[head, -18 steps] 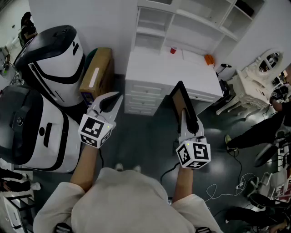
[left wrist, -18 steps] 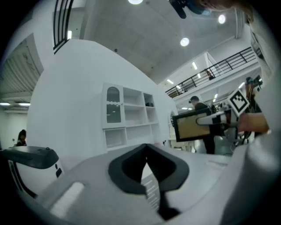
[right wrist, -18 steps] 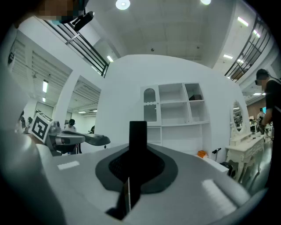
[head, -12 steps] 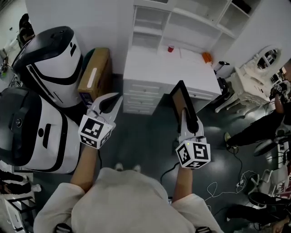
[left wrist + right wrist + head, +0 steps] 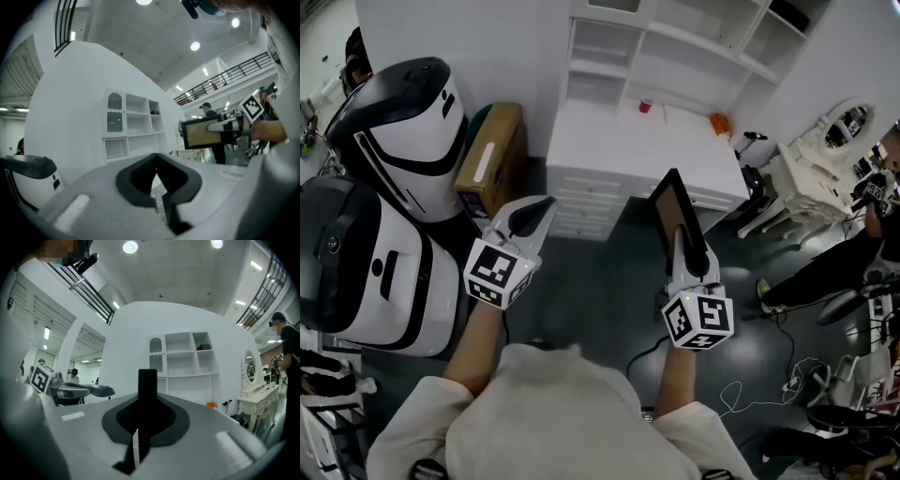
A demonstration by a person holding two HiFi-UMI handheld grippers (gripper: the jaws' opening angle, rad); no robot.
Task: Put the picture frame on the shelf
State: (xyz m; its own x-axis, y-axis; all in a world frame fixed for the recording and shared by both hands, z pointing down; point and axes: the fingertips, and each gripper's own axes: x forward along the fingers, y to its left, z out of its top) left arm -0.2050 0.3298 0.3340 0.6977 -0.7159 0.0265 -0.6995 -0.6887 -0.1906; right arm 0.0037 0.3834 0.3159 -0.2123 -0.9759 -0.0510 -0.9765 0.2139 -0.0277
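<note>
The picture frame (image 5: pixel 673 208), black-rimmed with a brown back, stands upright and edge-on in my right gripper (image 5: pixel 680 239), which is shut on its lower edge. In the right gripper view the frame (image 5: pixel 147 385) is a dark bar between the jaws of the right gripper (image 5: pixel 145 420). My left gripper (image 5: pixel 544 202) is shut and holds nothing; its own view shows the left gripper's (image 5: pixel 157 174) pads together. Ahead stands the white shelf unit (image 5: pixel 623 52) on a white desk (image 5: pixel 609 145). The left gripper view catches the frame (image 5: pixel 206 133) from the side.
Two big black-and-white machines (image 5: pixel 394 141) fill the left. A cardboard box (image 5: pixel 492 155) leans beside the desk. A red cup (image 5: pixel 646 105) and an orange thing (image 5: pixel 719 123) sit on the desk. At the right are a white vanity (image 5: pixel 839 136), a person's legs (image 5: pixel 825 272) and floor cables (image 5: pixel 769 389).
The desk and shelf unit have shifted slightly to the left in the head view. Both grippers keep their pose, the right one still on the frame.
</note>
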